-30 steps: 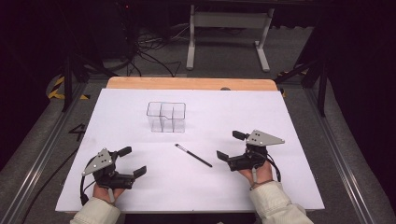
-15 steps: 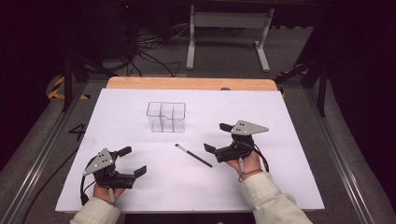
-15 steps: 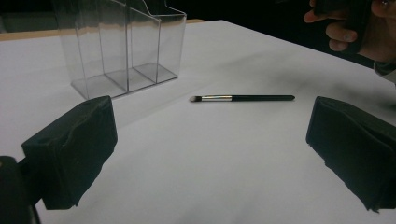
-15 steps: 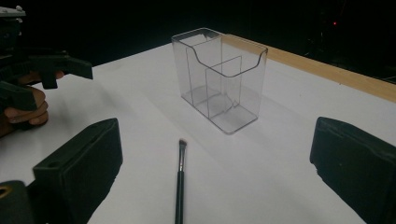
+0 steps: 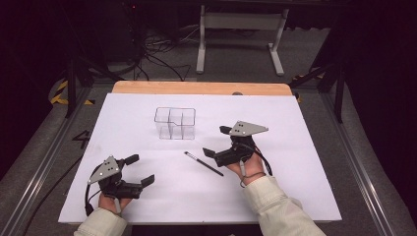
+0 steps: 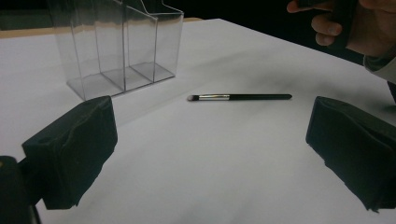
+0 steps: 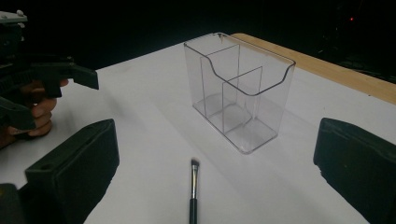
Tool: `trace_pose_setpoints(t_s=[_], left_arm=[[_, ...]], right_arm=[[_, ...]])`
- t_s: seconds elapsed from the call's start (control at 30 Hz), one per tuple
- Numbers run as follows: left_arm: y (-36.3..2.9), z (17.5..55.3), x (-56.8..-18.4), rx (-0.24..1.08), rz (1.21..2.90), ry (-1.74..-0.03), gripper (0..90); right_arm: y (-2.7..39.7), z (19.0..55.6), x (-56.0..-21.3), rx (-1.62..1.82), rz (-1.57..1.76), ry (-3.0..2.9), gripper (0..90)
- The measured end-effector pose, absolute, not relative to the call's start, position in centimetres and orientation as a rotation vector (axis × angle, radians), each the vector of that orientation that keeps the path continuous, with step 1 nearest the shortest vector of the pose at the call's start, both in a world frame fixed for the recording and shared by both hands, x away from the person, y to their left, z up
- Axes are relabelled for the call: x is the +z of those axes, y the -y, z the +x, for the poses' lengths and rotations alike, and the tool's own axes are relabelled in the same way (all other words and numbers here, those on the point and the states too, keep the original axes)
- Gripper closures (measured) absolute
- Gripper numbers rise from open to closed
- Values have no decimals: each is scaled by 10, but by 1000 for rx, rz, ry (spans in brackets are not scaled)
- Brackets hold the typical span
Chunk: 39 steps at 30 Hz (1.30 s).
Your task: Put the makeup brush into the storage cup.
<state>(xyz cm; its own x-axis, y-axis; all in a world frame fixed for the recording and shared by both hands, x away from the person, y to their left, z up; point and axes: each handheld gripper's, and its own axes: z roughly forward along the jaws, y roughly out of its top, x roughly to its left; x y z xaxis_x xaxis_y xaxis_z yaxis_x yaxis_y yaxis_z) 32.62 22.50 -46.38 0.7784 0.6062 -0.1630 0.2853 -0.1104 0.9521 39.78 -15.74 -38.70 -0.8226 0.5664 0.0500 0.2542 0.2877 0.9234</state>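
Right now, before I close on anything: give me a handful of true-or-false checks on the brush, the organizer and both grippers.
1. The brush lies flat on the white table. True.
2. The brush stands inside the organizer. False: it lies on the table in front of the organizer, apart from it.
3. The right gripper is open. True.
4. The left gripper is shut on the brush. False: its jaws are wide apart and hold nothing.
5. The organizer's compartments are empty. True.
6. The organizer has tipped over. False: it stands upright.
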Motion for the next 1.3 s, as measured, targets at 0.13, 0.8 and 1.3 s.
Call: trace_pose_setpoints(t_s=[0.13,0.8,1.3], left_arm=[[-225,327,-464,304,1717,-710,26],[-223,329,-464,285,1773,-784,44],[-221,330,-464,274,1801,-773,52]], right_arm=[[151,403,-386,1543,754,-2332,21],[120,423,-380,1082,829,-2681,214],[101,431,-385,835,813,-2832,228]])
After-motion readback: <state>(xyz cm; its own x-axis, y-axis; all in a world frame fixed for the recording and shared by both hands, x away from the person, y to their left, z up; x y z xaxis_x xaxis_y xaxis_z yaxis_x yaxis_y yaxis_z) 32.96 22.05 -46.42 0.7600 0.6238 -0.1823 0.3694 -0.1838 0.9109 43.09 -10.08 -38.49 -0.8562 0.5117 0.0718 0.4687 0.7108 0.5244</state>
